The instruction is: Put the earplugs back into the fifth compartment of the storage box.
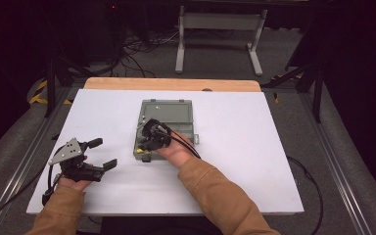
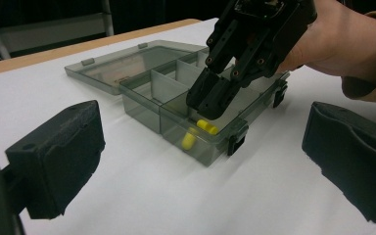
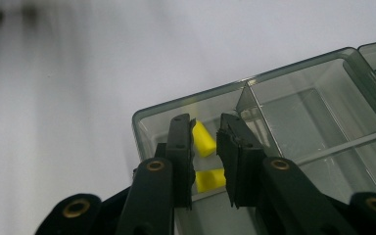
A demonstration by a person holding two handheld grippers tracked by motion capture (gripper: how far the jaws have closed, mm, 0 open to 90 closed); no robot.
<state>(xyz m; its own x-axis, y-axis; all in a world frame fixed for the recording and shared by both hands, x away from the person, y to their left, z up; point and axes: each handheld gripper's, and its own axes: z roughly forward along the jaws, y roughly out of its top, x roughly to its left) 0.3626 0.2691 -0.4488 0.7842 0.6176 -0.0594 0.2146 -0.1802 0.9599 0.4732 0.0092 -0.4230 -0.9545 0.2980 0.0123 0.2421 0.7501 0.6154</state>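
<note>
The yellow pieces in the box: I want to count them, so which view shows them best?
The right gripper view: two yellow pieces lie in the corner compartment of the clear box, close up between the right tool jaws. The left gripper view shows them smaller through the wall; the high view gives a yellow speck.

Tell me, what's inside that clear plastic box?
Two yellow pieces lie in a corner compartment of the box, with the right tool reaching in over them. Other compartments look empty; the tool hides part of the corner compartment's floor.
</note>
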